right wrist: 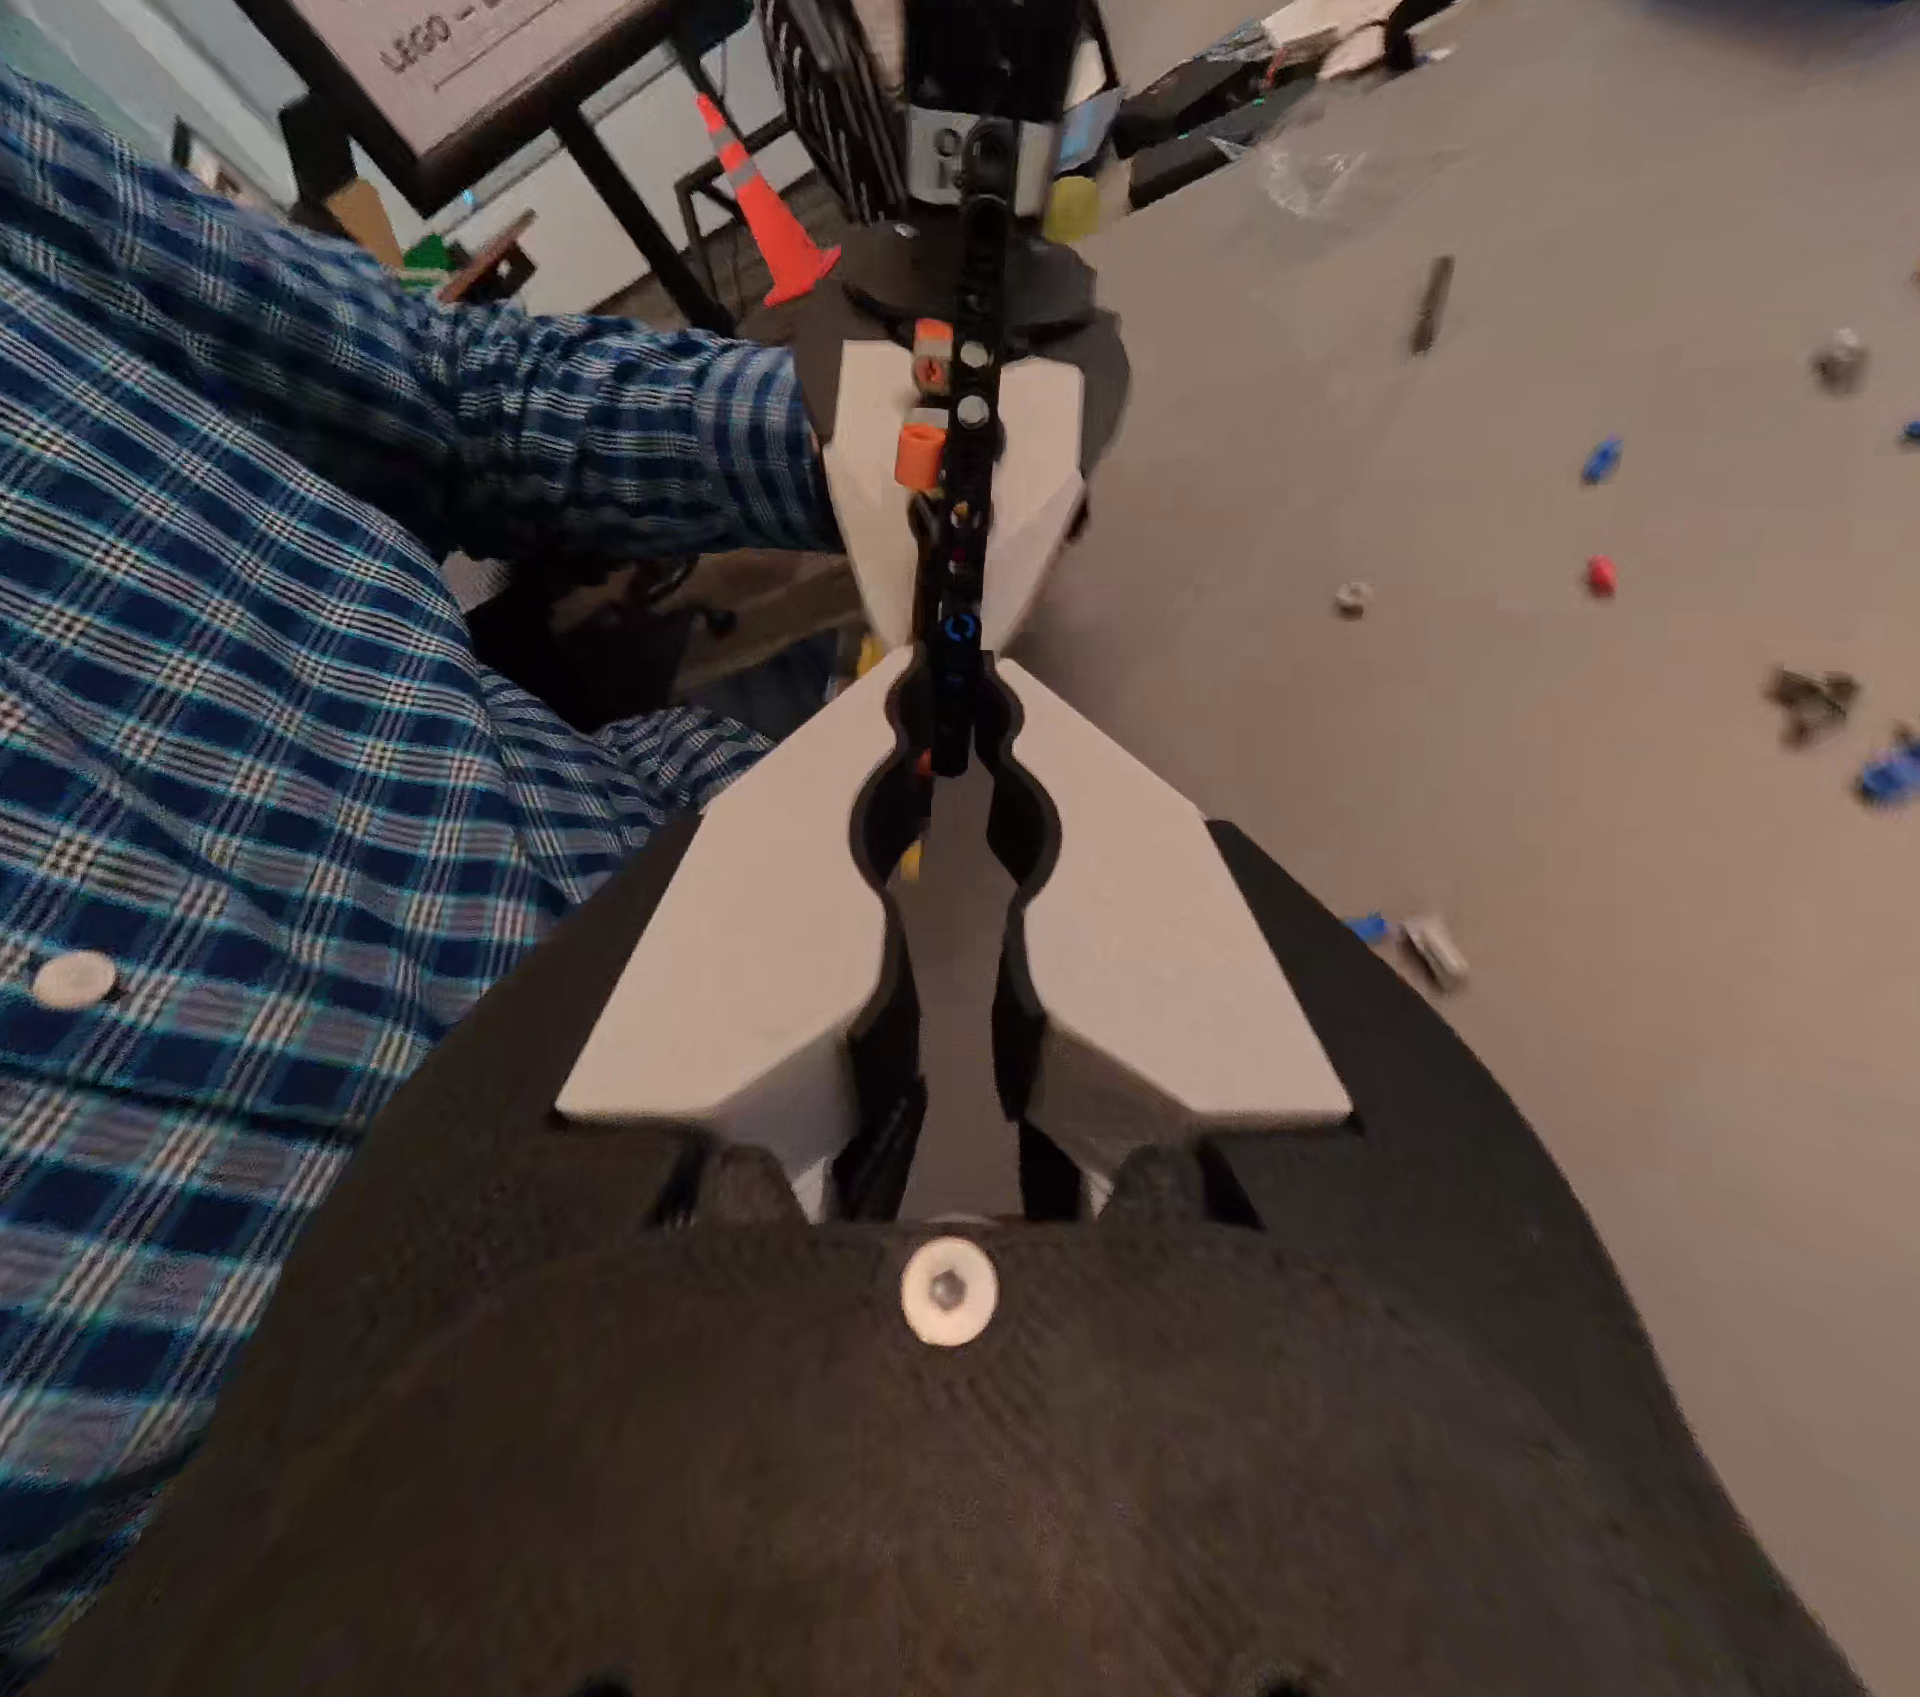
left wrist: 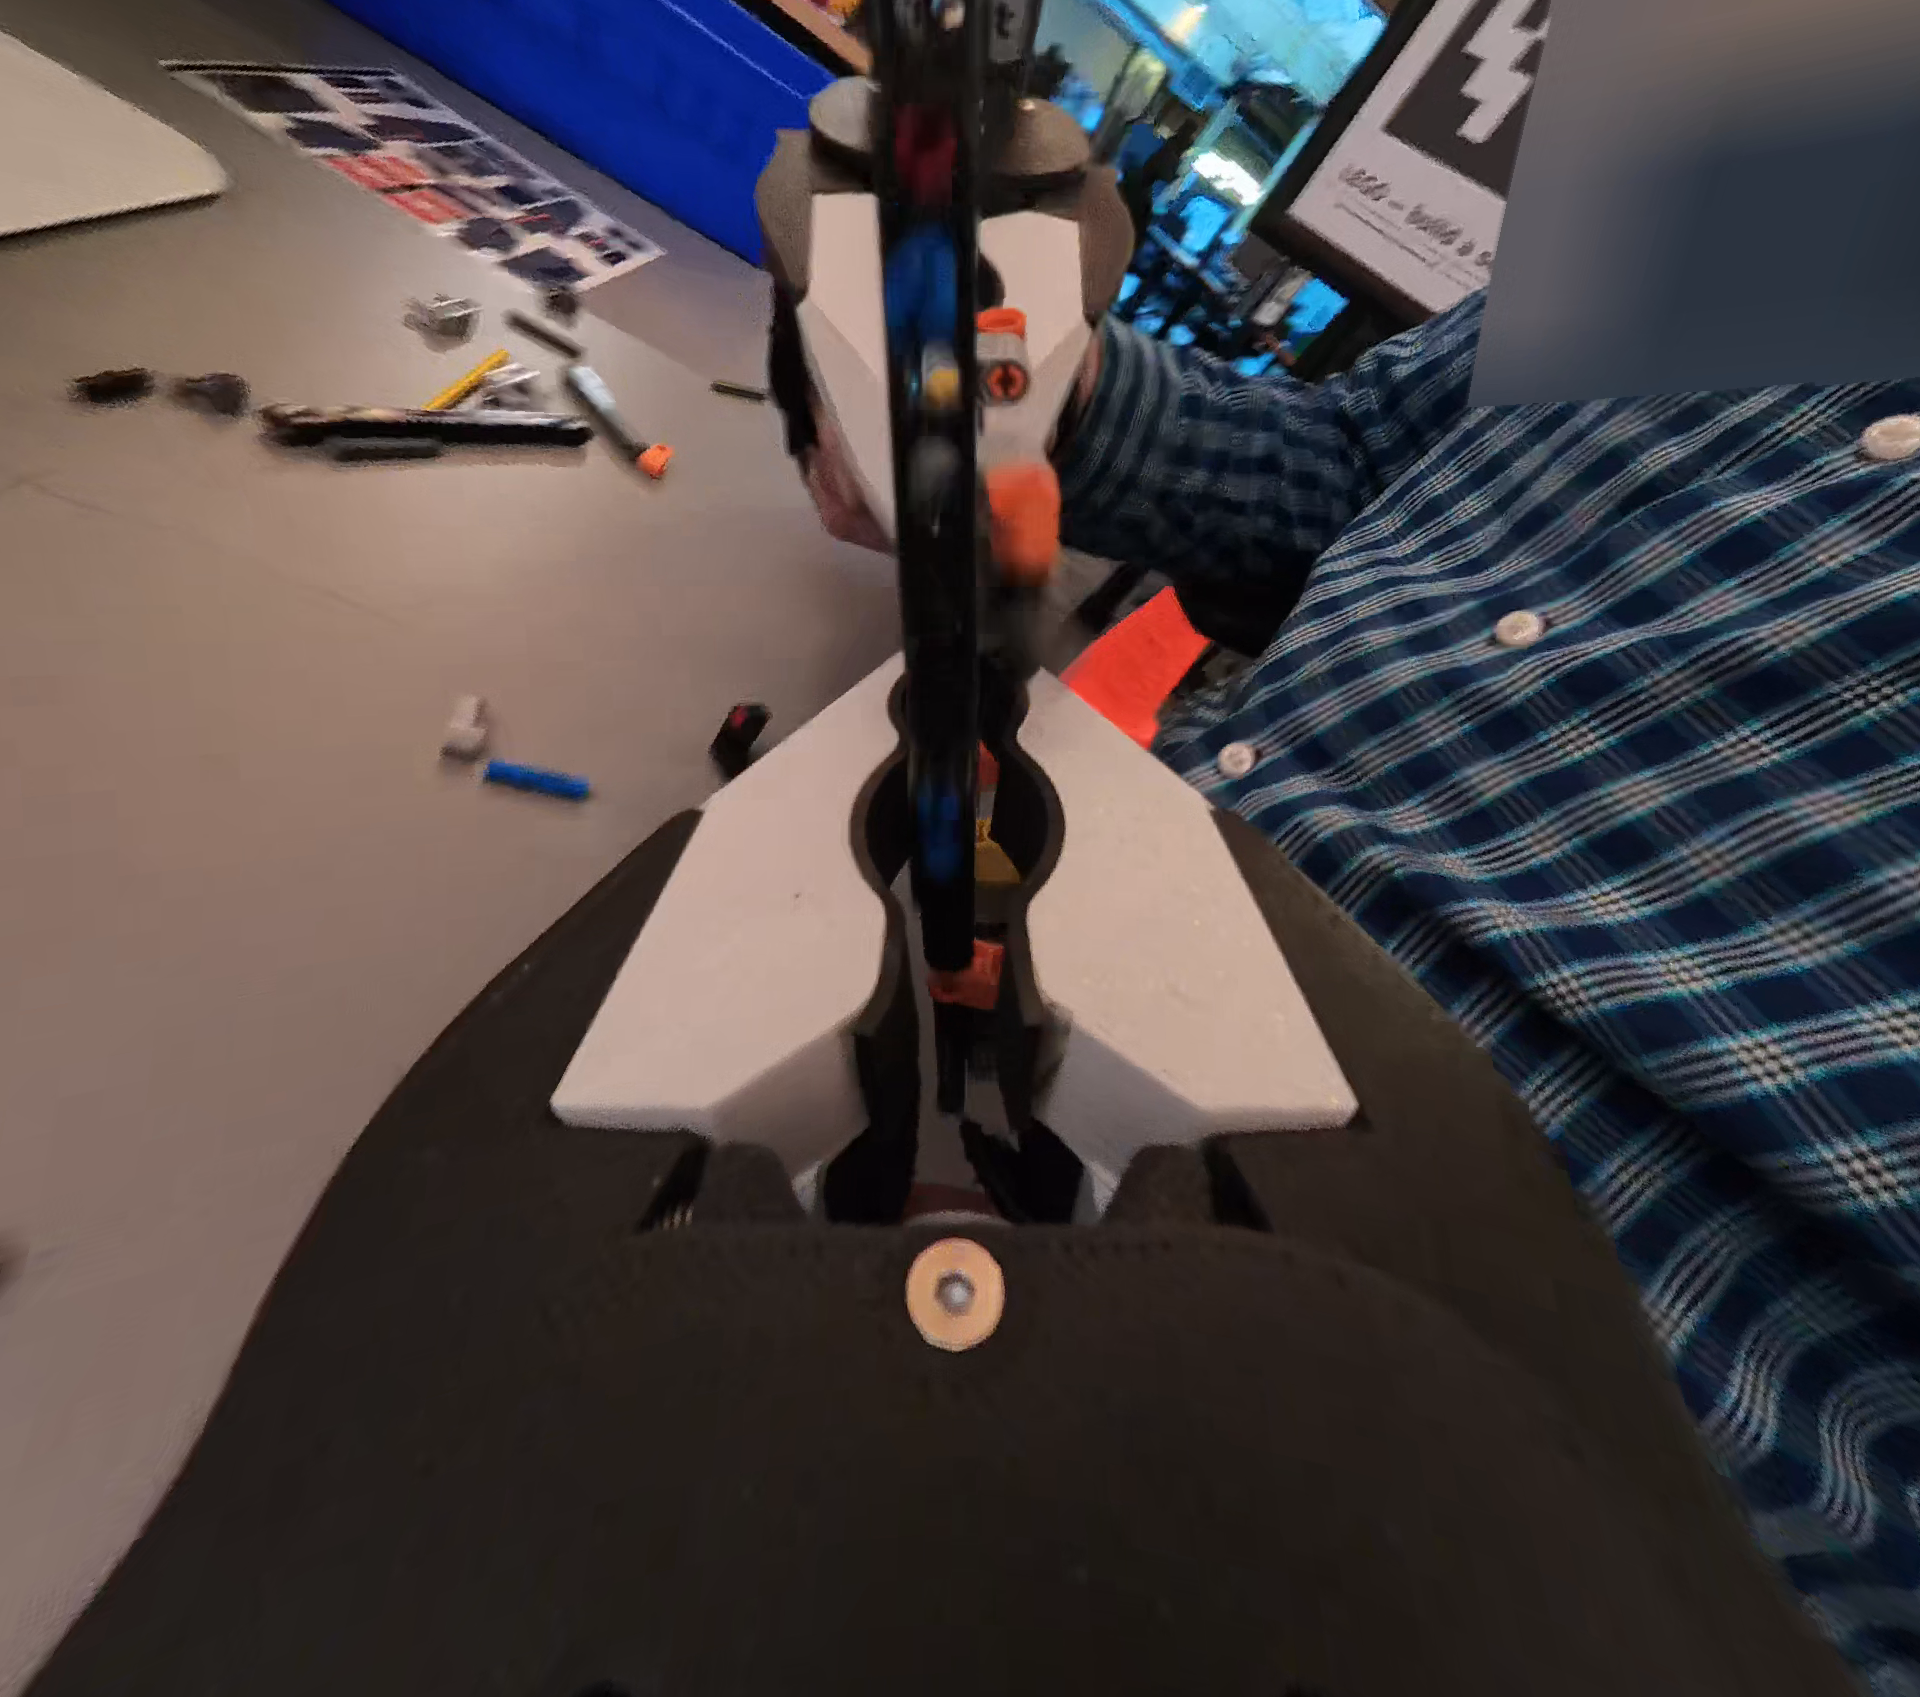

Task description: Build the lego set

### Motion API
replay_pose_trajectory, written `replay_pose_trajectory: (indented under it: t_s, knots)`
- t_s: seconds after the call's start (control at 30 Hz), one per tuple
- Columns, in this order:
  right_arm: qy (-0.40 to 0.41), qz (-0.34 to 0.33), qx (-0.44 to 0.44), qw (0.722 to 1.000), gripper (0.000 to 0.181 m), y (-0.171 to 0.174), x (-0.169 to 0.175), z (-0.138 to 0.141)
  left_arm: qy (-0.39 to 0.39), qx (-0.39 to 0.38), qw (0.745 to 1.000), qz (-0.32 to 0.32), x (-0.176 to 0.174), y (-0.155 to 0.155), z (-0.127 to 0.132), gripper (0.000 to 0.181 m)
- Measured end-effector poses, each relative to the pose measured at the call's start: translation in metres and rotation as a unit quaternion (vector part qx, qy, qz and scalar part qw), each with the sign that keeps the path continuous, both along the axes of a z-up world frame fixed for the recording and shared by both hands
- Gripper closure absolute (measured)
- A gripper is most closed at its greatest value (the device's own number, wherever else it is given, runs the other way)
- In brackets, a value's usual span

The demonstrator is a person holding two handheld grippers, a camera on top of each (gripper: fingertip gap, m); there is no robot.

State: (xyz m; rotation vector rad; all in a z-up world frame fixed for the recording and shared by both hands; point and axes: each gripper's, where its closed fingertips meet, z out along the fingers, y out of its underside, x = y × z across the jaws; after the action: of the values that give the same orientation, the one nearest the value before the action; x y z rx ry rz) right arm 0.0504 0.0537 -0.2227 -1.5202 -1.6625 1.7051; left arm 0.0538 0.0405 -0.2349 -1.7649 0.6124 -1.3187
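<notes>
A: Where is the lego assembly (left wrist: 935, 400) kept at this moment?

B: It is held in the air above the grey desk (left wrist: 312, 608), between the two tools. It is a long black beam with blue, yellow and orange pins. One end is clenched by the left tool (left wrist: 961, 691), the other end by the right tool (right wrist: 951, 671).

A: Why is it gripped from both ends?

B: Probably so that the beam is kept straight and steady while a piece is pressed in. With one tool only, it could be turned by the push. This is a judgement.

A: And the loose parts?

B: They are left scattered on the desk: a blue pin (left wrist: 535, 780) and a small white piece (left wrist: 464, 725) near the left tool, more pieces further away beside the instruction sheet (left wrist: 416, 172). The blue bin (left wrist: 540, 16) is placed behind the sheet, toward the far edge, presumably to be within reach.
</notes>
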Motion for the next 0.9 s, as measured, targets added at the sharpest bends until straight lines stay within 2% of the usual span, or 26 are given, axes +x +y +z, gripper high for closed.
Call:
replay_pose_trajectory:
  t_s: [0.07,0.17,0.43,0.7,0.9]
  knots:
    - [0.008,-0.001,0.023,1.0,0.176,-0.001,-0.005,0.007,-0.004,0.014,1.0,0.012,0.0,0.007,0.004,0.175]
    - [0.01,-0.02,-0.001,1.0,0.176,0.013,0.0,0.002,-0.012,0.011,1.0,0.012,-0.007,0.003,0.008,0.175]
    - [0.012,-0.031,-0.045,0.998,0.176,0.014,-0.006,-0.004,-0.016,-0.005,0.999,0.029,-0.004,0.015,-0.002,0.175]
    - [0.008,-0.047,-0.087,0.995,0.176,0.023,-0.009,-0.01,-0.026,-0.043,0.998,0.028,-0.006,0.018,-0.012,0.175]
    - [-0.001,-0.066,-0.111,0.992,0.176,0.033,-0.011,-0.015,-0.023,-0.102,0.994,0.04,-0.012,0.023,-0.029,0.175]
